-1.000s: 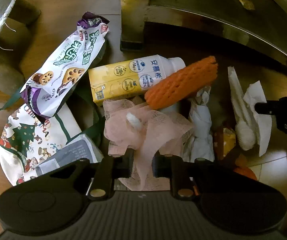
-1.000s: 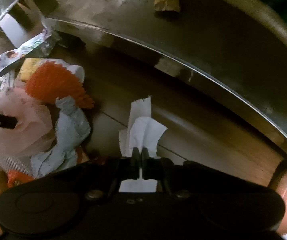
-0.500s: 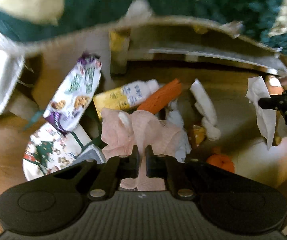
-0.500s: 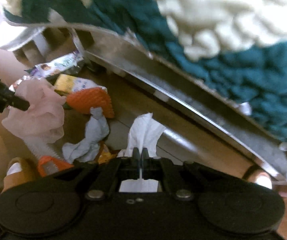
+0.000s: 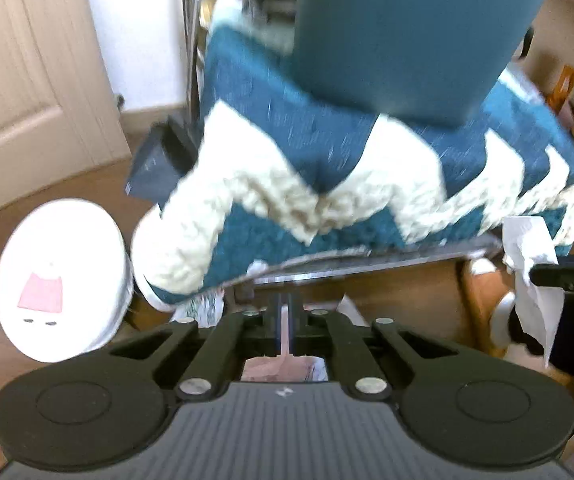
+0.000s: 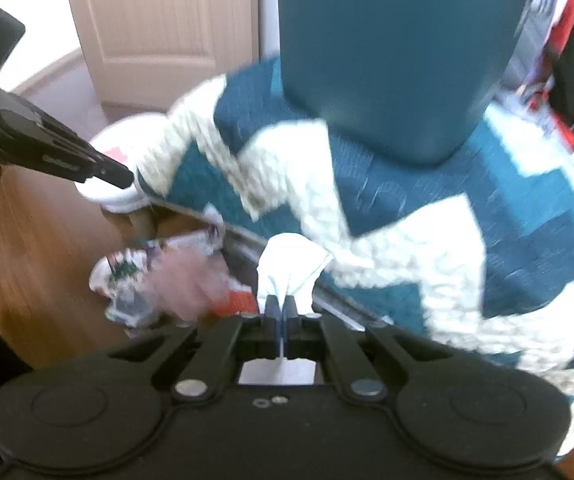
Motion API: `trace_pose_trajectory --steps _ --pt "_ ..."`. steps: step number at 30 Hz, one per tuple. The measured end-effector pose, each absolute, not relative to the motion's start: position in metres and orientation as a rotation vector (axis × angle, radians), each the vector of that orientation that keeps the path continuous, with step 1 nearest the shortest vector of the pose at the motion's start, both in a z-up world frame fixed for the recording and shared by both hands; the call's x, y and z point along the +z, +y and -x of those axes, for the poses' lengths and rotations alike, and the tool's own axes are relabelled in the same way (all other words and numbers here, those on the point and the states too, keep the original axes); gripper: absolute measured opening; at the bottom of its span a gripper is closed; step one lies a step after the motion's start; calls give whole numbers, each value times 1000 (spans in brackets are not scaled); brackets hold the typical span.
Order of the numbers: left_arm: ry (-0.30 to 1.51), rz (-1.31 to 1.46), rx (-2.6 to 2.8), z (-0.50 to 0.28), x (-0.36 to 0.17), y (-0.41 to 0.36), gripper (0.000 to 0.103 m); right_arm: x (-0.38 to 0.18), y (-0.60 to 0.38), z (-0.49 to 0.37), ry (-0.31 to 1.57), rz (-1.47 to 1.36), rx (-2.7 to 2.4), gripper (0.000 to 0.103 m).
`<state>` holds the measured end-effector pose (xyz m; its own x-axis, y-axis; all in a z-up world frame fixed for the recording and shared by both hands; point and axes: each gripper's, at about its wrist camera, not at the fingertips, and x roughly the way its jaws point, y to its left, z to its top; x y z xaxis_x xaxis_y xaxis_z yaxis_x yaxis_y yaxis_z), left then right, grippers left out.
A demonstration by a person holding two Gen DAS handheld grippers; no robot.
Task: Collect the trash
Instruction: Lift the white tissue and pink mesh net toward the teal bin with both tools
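- Trash in hand: I see the right tongs pinching a white tissue, jaws pressed nearly together, tissue fanning above the tips.
- Left tongs are closed on a pink tissue, visible mostly behind the fingers.
- Both tools are raised and level, facing a teal-and-cream blanket on a chair.
- Remaining litter lies on the wood floor beneath the chair; view is blurred.
- White round bin lid stands left.
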<state>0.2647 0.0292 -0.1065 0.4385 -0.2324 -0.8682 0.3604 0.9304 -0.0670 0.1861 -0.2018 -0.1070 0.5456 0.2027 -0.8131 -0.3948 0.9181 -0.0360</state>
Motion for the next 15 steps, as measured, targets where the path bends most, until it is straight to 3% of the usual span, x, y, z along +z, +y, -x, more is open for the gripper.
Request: trace_pose_trajectory --steps 6,15 --pt "1101 -108 -397 -248 -104 23 3 -80 -214 -155 863 220 359 2" --pt "1327 -53 -346 -287 -190 36 7 -140 -216 -166 982 113 373 2"
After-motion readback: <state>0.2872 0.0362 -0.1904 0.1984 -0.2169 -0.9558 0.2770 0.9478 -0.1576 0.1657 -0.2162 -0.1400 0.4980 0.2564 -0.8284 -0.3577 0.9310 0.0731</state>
